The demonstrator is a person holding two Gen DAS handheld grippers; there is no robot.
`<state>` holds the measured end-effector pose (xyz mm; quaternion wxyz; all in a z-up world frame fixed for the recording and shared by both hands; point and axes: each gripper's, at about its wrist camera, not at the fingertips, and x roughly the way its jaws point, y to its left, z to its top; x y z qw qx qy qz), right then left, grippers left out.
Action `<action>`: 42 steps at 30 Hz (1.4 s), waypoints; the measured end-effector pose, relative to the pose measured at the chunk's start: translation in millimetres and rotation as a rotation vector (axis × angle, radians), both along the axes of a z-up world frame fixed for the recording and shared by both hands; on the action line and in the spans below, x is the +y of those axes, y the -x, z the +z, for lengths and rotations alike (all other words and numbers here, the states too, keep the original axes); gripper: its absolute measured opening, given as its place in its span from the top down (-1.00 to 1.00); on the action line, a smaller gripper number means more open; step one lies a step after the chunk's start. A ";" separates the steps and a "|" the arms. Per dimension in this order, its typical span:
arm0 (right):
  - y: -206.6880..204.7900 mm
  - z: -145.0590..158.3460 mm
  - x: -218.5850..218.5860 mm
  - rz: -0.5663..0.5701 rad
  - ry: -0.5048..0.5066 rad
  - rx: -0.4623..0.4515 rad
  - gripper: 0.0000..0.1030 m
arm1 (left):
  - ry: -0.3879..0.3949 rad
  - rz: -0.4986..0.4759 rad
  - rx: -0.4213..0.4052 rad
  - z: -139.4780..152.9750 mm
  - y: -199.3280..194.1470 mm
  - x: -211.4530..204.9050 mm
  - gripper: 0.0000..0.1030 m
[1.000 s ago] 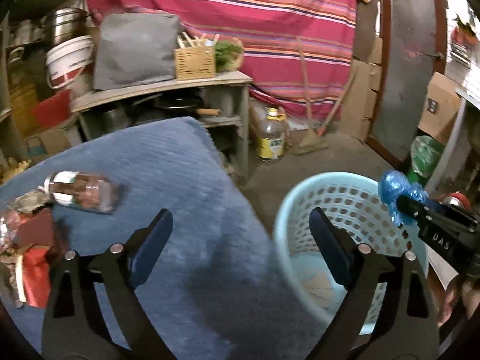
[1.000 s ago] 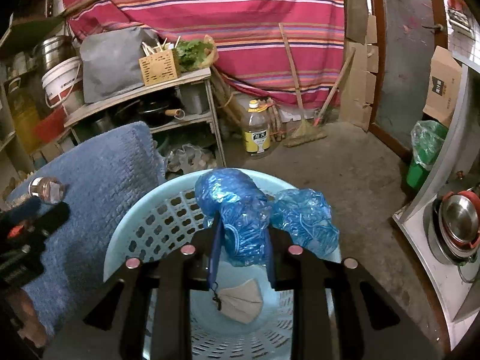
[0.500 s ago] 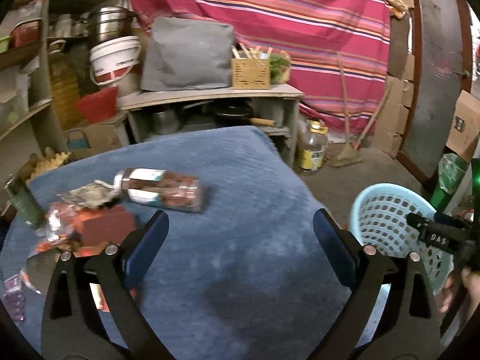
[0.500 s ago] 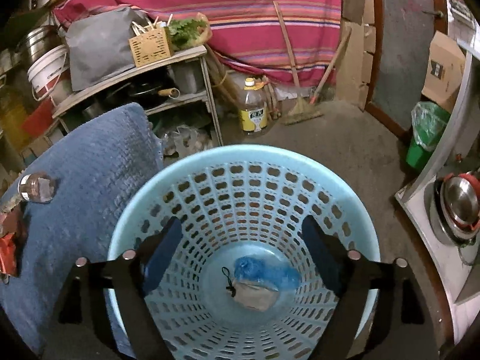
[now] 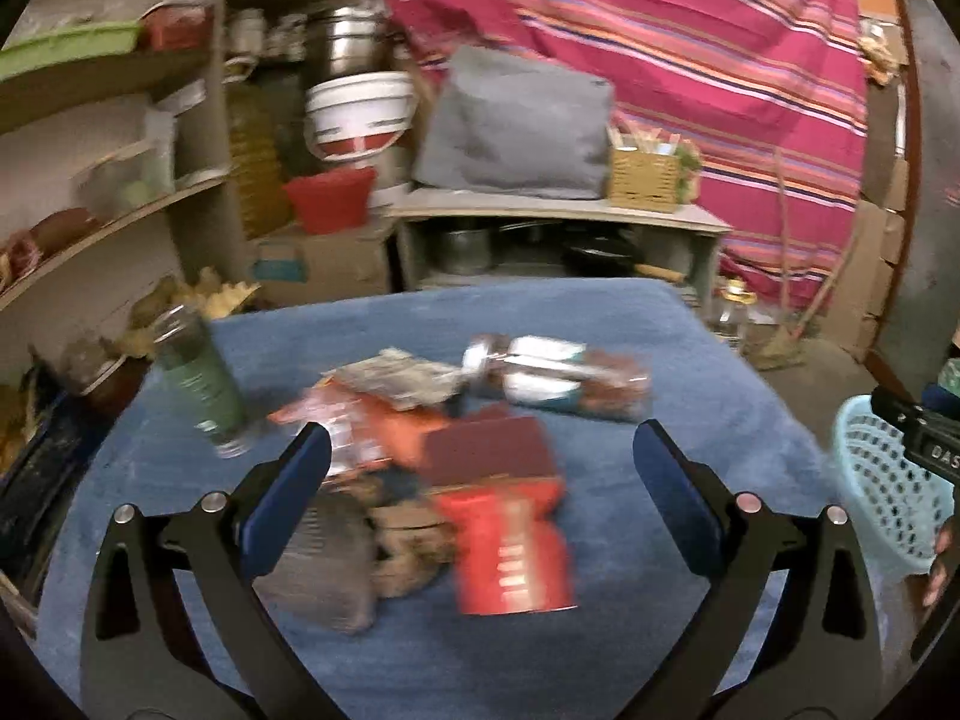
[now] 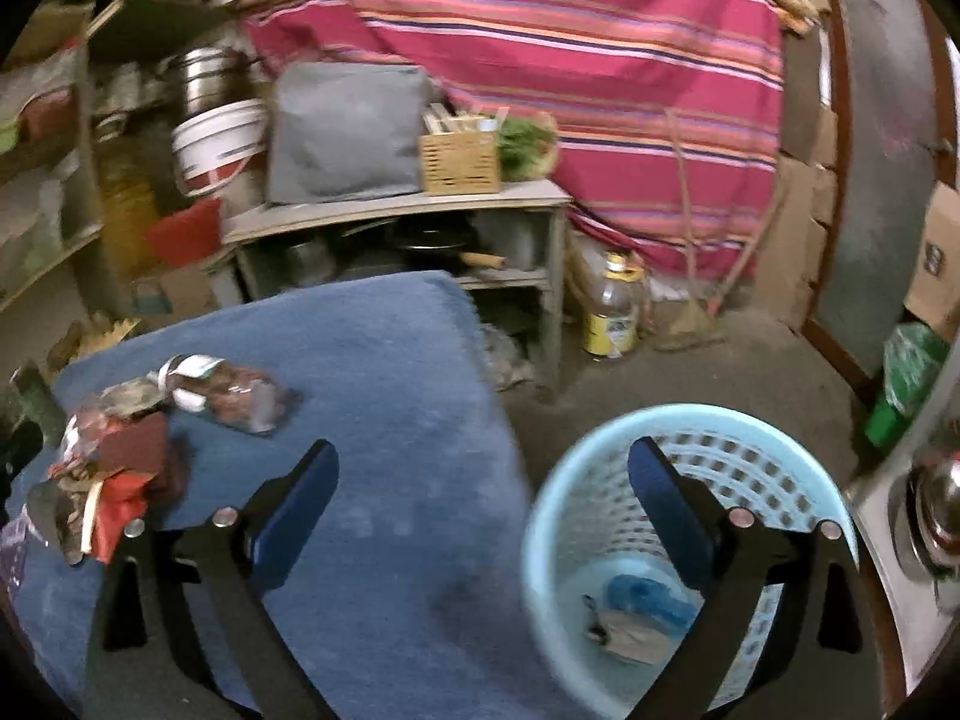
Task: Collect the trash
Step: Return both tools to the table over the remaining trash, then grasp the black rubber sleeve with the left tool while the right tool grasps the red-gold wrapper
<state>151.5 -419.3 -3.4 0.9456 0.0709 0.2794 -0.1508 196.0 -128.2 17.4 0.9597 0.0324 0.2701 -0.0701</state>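
Observation:
A pile of trash lies on the blue cloth-covered table (image 5: 690, 372): a red carton (image 5: 510, 552), a dark red box (image 5: 486, 456), crumpled wrappers (image 5: 396, 378) and a clear bottle (image 5: 558, 378) on its side. A green bottle (image 5: 198, 384) stands tilted at the left. My left gripper (image 5: 480, 450) hovers over the pile, its jaws opening, with nothing between the fingers. My right gripper (image 6: 483, 453) hangs between the table edge and the light blue basket (image 6: 540, 516), jaws opening and empty. A blue bag (image 6: 645, 597) and a beige mask (image 6: 630, 636) lie in the basket.
Shelves with pots, a white bucket (image 5: 360, 114) and a grey bag (image 5: 516, 132) stand behind the table. An oil bottle (image 6: 612, 312) and a broom sit on the floor by the striped curtain. A metal counter with a pot (image 6: 936, 510) flanks the basket's right side.
My right gripper opened and the blue bag fell into the basket; it then swung left toward the table. My left gripper swung left from the basket to over the trash pile.

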 end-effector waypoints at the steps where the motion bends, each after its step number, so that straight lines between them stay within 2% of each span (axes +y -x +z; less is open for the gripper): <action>1: -7.1 -2.1 11.7 0.018 0.009 0.010 -0.85 | 0.003 0.012 0.010 -3.1 -1.9 8.8 -0.89; 6: -24.1 -7.9 42.3 0.065 0.028 0.036 -0.85 | 0.005 0.073 0.087 -28.1 -17.4 58.5 -0.89; 11: -31.5 -9.7 56.7 0.083 0.015 0.037 -0.85 | -0.041 0.087 0.129 -52.5 -20.9 85.3 -0.89; 15: -35.4 -13.7 63.4 0.088 -0.016 0.044 -0.85 | -0.030 0.082 0.179 -68.7 -24.0 94.2 -0.89; 22: -39.9 -18.0 76.6 0.092 -0.001 0.058 -0.85 | -0.042 0.049 0.195 -77.3 -29.9 88.1 -0.88; 24: -41.6 -19.0 81.6 0.100 0.006 0.064 -0.85 | -0.035 0.038 0.193 -77.9 -29.2 88.4 -0.80; 28: -43.7 -19.9 93.7 0.122 0.027 0.072 -0.85 | -0.026 0.015 0.221 -82.4 -31.7 93.4 -0.43; 29: -44.0 -20.2 97.2 0.129 0.031 0.074 -0.85 | -0.013 0.003 0.231 -83.1 -31.7 95.4 -0.41; 33: -44.1 -20.6 110.6 0.149 0.041 0.075 -0.85 | -0.040 0.000 0.214 -77.0 -24.5 95.2 -0.41; 36: -47.5 -17.7 124.9 0.177 0.029 0.070 -0.85 | -0.047 -0.006 0.172 -61.1 -13.2 96.7 -0.41; 42: -55.9 -13.3 172.9 0.250 0.067 0.061 -0.85 | -0.023 0.019 0.088 -30.1 0.0 109.2 -0.41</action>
